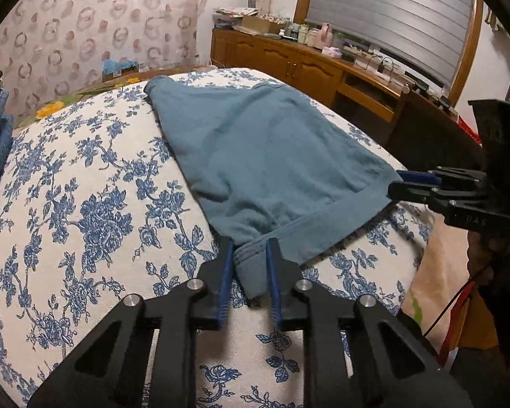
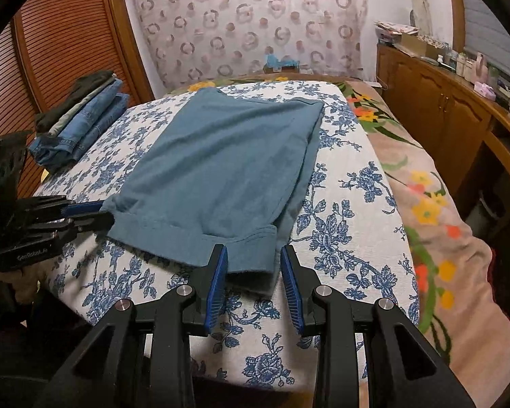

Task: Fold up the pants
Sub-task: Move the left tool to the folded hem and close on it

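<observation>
While the blue pants (image 2: 221,170) lie flat on the bed (image 2: 350,210), over its blue-flowered cover and already doubled into one long panel, the step in hand looks like taking hold of the near hem for the next fold. The hem runs across the bed's near edge, at about 6 o'clock of the garment in the right wrist view. The left claw (image 1: 250,258) has its blue pads drawn in close on the bunched corner of that hem, and seems to have it pinched. The right claw (image 2: 253,272) straddles the other corner; in its own view a gap shows between the right-hand pad and the cloth, so its grip seems not yet complete. I judge the next move calls for that claw to finish closing, then for both to lift the hem together and carry it toward 12 o'clock, to the far end of the panel, keeping the edge taut and level. A stack of folded jeans (image 2: 85,122) sits at about 10 o'clock of the pants, well apart.
</observation>
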Motion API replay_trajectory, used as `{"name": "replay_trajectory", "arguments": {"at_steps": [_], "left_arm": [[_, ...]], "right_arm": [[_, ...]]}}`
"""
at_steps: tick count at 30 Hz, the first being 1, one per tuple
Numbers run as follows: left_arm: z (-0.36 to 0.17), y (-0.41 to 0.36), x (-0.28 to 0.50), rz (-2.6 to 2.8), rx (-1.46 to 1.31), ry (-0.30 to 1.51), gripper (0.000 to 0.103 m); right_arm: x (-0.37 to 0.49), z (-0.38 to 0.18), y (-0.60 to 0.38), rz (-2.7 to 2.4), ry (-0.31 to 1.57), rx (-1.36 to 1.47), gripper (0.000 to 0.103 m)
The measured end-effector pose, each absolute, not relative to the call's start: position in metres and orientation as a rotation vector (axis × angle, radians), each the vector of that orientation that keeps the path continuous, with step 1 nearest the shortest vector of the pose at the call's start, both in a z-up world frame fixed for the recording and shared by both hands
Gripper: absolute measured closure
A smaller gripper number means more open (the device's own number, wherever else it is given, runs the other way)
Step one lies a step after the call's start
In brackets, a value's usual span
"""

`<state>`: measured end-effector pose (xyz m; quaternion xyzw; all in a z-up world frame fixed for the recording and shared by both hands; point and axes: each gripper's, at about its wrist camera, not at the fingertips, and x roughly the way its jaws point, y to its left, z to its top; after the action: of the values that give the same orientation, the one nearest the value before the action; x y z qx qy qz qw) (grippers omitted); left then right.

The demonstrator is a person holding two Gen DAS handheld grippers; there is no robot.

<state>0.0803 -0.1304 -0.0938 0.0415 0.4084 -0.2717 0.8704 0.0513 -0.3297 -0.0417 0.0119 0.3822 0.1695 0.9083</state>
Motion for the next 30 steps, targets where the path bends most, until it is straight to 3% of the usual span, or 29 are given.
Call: {"name": "replay_trajectory", "arguments": {"at_steps": [3, 16, 26, 30], "left_arm": [[-0.089, -0.127, 0.08, -0.571, 0.078, 0.842, 0.086], [-0.091, -0.126, 0.076, -0.562, 0.106, 0.857, 0.085], [-0.096, -0.127, 0.078, -0.56, 0.101, 0.862, 0.085], [-0.096, -0.127, 0.078, -0.559, 0.102, 0.86, 0.085]], "right_arm": [[0.047, -0.041, -0.326, 0.367, 0.78, 0.004, 0.09], [0.03, -0.035, -0.33, 0.351, 0.779, 0.01, 0.093], [0.045, -0.03, -0.329, 0.326, 0.737, 0.038, 0.076], [0.055, -0.04, -0.326, 0.31, 0.774, 0.059, 0.075]]}}
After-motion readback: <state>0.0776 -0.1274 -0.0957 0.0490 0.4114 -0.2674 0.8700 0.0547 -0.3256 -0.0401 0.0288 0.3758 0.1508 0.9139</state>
